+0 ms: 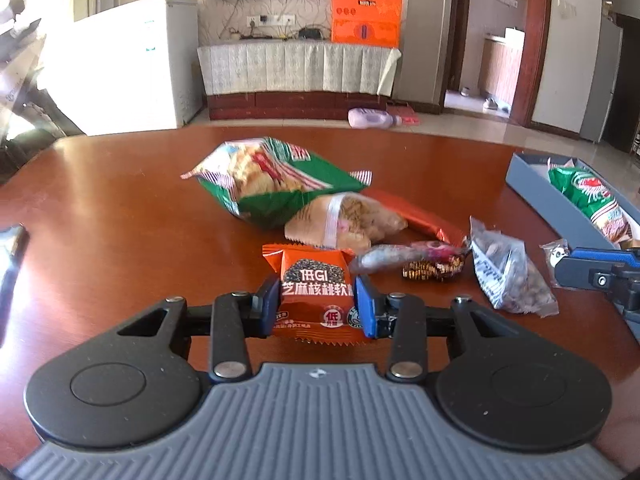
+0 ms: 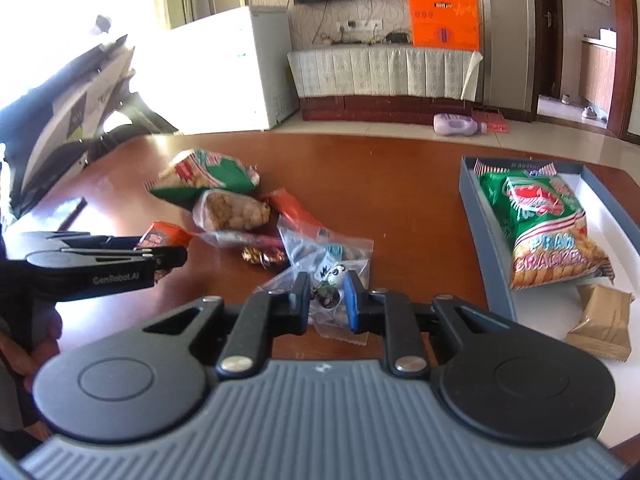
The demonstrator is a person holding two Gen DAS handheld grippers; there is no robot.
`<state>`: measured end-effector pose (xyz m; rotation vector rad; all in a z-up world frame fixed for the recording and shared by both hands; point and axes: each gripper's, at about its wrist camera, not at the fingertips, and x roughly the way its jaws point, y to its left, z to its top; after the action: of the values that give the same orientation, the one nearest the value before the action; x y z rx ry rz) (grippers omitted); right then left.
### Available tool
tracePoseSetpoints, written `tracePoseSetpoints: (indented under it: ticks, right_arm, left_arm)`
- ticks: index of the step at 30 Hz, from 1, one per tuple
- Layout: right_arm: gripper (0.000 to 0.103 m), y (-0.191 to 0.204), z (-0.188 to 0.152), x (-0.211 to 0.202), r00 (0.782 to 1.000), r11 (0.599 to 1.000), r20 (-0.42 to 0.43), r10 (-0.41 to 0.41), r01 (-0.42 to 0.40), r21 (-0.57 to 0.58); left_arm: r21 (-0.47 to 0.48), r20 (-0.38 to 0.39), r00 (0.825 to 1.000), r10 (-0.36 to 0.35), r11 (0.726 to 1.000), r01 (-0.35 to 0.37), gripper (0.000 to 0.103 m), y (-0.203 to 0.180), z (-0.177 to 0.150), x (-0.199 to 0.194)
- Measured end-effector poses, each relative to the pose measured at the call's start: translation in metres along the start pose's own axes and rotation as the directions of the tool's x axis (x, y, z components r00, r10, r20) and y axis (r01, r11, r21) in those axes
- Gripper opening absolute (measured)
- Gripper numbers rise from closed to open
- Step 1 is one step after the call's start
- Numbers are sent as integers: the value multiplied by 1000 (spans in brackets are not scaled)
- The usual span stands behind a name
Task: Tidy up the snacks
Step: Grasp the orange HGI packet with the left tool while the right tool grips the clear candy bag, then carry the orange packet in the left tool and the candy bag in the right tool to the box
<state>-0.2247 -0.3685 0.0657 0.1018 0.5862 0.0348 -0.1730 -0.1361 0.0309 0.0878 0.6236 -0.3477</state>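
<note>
The left gripper [image 1: 316, 300] clamps a small orange foil snack packet [image 1: 314, 288] just above the brown wooden table [image 1: 120, 216]. The right gripper [image 2: 328, 302] pinches a clear plastic bag with a panda trinket [image 2: 334, 280]; its contents are hard to make out. The grey-walled box [image 2: 476, 216] is partly cut off.

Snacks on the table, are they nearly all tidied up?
Not yet. The box holds a prawn cracker bag and a tan packet. The left gripper grips an orange packet, the right gripper a panda bag. Several snacks wait.
</note>
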Motion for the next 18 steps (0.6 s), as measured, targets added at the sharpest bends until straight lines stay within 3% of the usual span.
tracePoseSetpoints:
  ticks: [18]
  right_arm:
    - [21,-18,3,-23,999,1000,51,-7,7,15]
  left_arm:
    - [41,42,997,-62,997,60,45,-50,20,-7]
